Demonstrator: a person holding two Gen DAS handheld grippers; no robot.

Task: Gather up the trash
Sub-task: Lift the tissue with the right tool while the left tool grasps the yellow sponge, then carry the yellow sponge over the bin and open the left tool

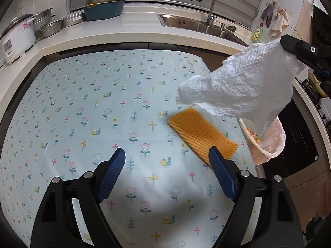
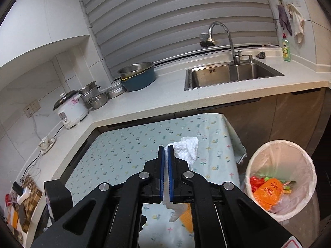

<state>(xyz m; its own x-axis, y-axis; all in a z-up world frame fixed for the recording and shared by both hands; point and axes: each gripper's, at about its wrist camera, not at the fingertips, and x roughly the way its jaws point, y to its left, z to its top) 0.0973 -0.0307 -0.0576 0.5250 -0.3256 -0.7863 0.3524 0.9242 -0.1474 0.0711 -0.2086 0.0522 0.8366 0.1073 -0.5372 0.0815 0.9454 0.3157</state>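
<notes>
From the left wrist view, the left tongs (image 1: 166, 158) stand wide apart over the flowered cloth (image 1: 86, 111) with nothing between their blue pads. Just beyond the right pad lies an orange ribbed sponge cloth (image 1: 201, 137), flat on the flowered cloth near its right edge. Above it hangs a crumpled white paper towel (image 1: 238, 91), lifted clear of the surface and pinched at its upper right corner by the right tongs (image 1: 289, 47), whose black body enters from the right. Below the towel's lower end, beside the cloth-covered surface, sits the trash bin (image 1: 273, 144) with its pale liner. Behind runs a white counter (image 1: 132, 31) carrying a rice cooker (image 1: 17, 39), stacked steel bowls (image 1: 48, 23), a blue basin (image 1: 103, 9) and a steel sink (image 1: 198, 23) with a curved faucet (image 1: 209, 2).

From the right wrist view, the right tongs (image 2: 166, 150) are pressed nearly together, clamping the paper towel (image 2: 188, 147), which bulges out to the right of the fingertips and trails beneath them. A sliver of the sponge cloth (image 2: 187, 217) shows under the tongs. The trash bin (image 2: 280, 177) stands on the floor to the right of the flowered cloth (image 2: 115, 155), holding red, orange and green waste. The sink (image 2: 231, 75), faucet (image 2: 222, 35), a green soap bottle (image 2: 286, 48) and the rice cooker (image 2: 71, 110) line the counter (image 2: 165, 95) behind.
</notes>
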